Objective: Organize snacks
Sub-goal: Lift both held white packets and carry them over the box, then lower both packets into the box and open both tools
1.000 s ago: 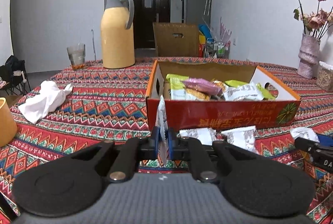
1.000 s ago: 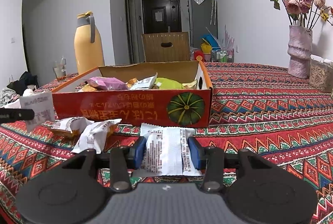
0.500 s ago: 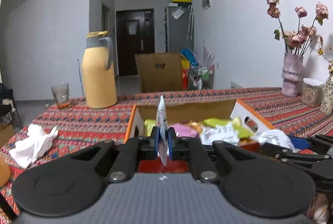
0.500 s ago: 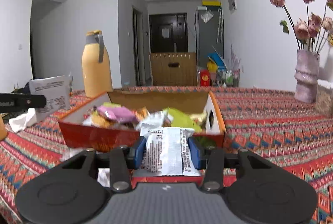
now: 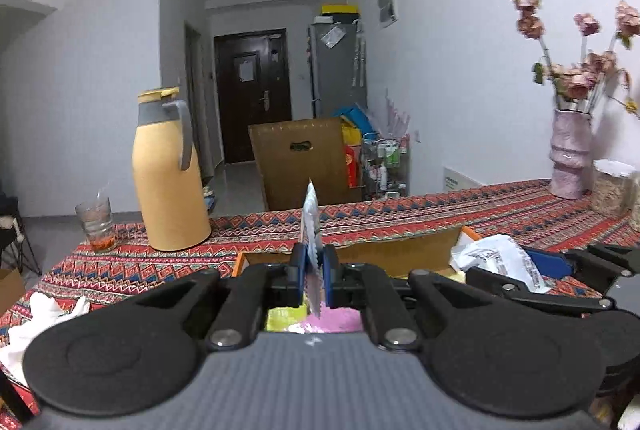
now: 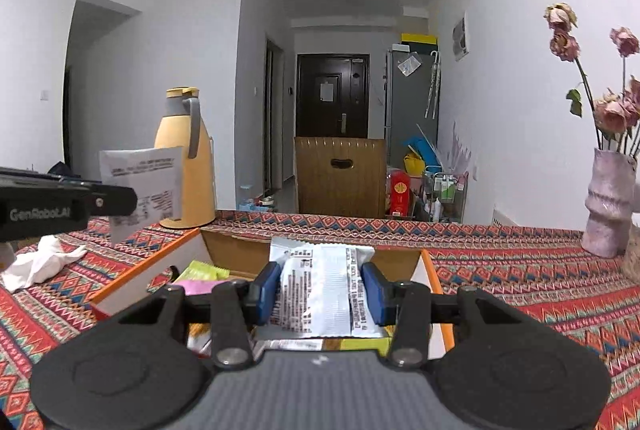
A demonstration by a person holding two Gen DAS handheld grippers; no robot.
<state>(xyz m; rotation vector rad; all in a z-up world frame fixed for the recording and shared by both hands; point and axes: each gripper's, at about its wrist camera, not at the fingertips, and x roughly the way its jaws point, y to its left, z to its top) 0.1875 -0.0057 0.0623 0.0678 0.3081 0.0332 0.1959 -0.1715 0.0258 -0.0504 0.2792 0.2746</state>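
Both grippers have risen from the tabletop's near edge and now hang over the open orange cardboard box (image 6: 434,272). The left gripper (image 5: 314,276) is pinched tight on a thin white snack sachet (image 5: 311,220) standing on edge; the right gripper (image 6: 322,294) clamps a flat white printed snack packet (image 6: 324,290) broadside. Both packets appear ready to drop among the green and pink wrappers (image 6: 200,276) inside.
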